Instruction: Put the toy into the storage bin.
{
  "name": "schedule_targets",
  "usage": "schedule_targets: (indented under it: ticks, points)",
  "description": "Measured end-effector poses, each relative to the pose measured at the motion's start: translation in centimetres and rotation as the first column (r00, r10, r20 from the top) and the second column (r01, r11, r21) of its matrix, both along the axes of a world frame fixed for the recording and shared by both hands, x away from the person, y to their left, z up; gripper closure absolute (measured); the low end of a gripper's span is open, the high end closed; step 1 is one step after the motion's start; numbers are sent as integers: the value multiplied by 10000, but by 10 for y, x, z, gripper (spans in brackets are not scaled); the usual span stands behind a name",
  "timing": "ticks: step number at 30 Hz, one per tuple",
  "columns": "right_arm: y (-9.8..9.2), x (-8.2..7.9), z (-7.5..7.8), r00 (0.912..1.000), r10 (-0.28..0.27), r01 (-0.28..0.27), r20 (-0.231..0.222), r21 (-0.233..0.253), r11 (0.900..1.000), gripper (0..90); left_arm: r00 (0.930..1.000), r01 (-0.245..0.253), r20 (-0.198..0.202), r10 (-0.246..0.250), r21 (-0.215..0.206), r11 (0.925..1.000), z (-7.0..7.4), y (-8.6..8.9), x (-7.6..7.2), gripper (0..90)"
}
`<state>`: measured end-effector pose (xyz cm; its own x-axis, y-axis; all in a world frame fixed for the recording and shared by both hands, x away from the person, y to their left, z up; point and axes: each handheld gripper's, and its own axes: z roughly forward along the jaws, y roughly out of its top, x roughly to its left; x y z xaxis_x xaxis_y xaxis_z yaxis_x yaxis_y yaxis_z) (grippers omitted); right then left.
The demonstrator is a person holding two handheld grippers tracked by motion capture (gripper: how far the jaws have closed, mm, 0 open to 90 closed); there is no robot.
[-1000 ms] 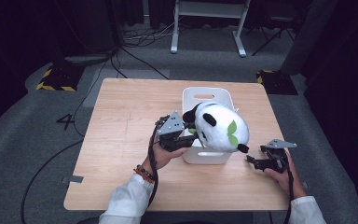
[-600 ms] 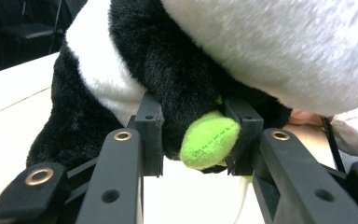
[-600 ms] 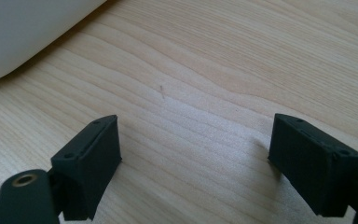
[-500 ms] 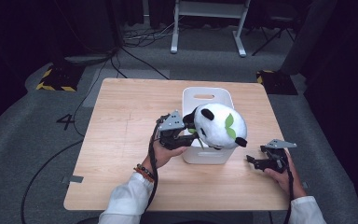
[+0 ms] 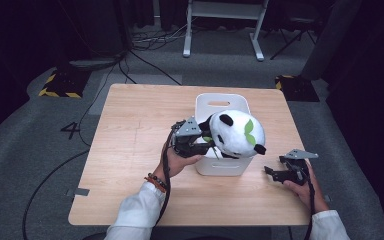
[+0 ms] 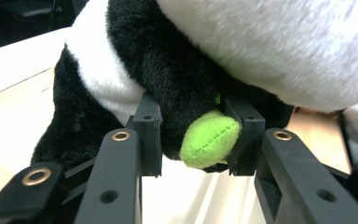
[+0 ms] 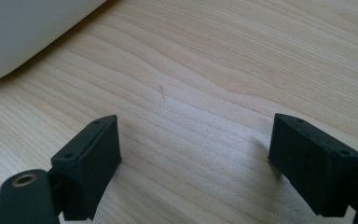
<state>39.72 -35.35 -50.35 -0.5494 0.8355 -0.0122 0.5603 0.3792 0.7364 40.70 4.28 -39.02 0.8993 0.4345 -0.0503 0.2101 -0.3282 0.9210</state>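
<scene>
The left tool [image 5: 207, 145] pinches the panda plush [image 5: 237, 134] by a black limb; soft, light, squashy. The right tool [image 5: 280, 175] rests wide open, empty.

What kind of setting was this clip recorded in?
Probably a lab or recording studio, not a home: a lone wooden table on grey carpet, dark curtains around it, loose cables and hazard-striped floor plates.
</scene>
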Motion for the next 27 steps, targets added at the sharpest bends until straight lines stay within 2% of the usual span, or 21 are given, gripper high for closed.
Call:
schedule_targets:
  ticks: [2,4,12,14,16,20,21,23,24,27]
  points:
    - [0,0,0,10000,0,0,1,0,10000,162,10000,13,85,-17,507,9987,-2,-5,0,630]
    - [0,0,0,10000,0,0,-1,0,10000,162,10000,19,90,-25,702,9975,-3,-8,0,628]
    - [0,0,0,10000,-1,1,-1,-2,10000,162,9999,51,-103,-44,721,9974,-6,-7,3,620]
    - [0,0,0,10000,2,-2,0,-2,10000,162,9998,73,-214,-55,841,9964,-7,-7,4,615]
    - [0,0,0,10000,0,0,-1,-3,10000,162,9998,77,-203,-55,1115,9937,-8,-7,5,608]
    - [0,0,0,10000,1,-1,0,-3,10000,163,9998,79,-196,-53,1340,9909,-8,-8,5,600]
    - [0,0,0,10000,0,0,1,-3,10000,162,9998,103,-173,-76,1564,9876,-7,-9,5,599]
    - [0,0,0,10000,-2,2,-3,-1,10000,162,9998,107,-156,-82,1685,9856,-7,-10,6,591]
    - [0,0,0,10000,-1,1,-1,-1,10000,162,9998,138,-159,-109,1935,9810,-7,-11,6,588]
    - [0,0,0,10000,2,-2,2,-2,10000,162,9996,195,-230,-150,2085,9778,-8,-11,7,582]
